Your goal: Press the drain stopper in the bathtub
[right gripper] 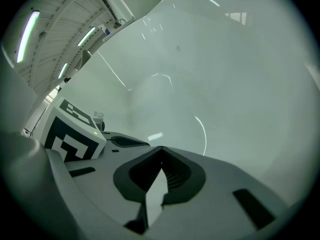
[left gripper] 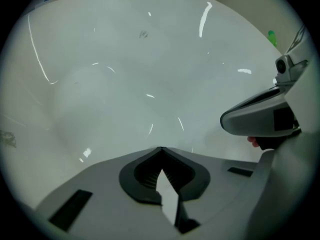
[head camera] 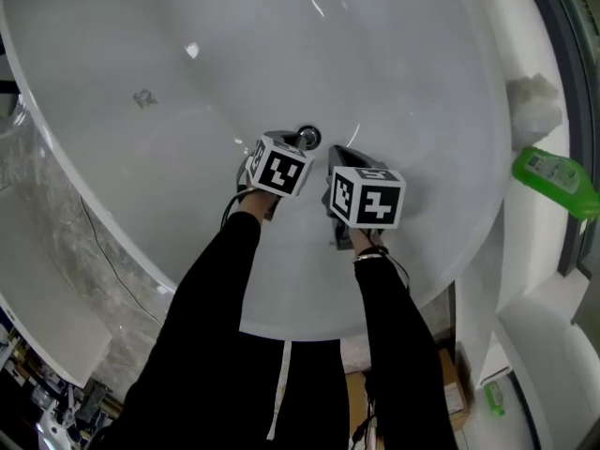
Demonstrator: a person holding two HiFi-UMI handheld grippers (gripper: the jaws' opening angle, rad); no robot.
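Observation:
The round chrome drain stopper (head camera: 307, 139) sits in the floor of the white bathtub (head camera: 187, 157). It lies just beyond the left gripper's marker cube (head camera: 278, 169), which hides that gripper's tips from the head view. The right gripper (head camera: 340, 151) hovers just right of the stopper, beside the left one. In the left gripper view the left gripper (left gripper: 160, 149) is shut, its jaws meeting at a point with nothing between them. The right gripper (right gripper: 160, 147) is shut and empty too. Neither gripper view shows the stopper clearly.
A small overflow fitting (head camera: 143, 98) is set in the tub wall at the far left. A green bottle (head camera: 555, 178) and a white lump (head camera: 534, 109) rest on the ledge at the right. A cardboard box (head camera: 450, 382) stands on the floor outside the tub.

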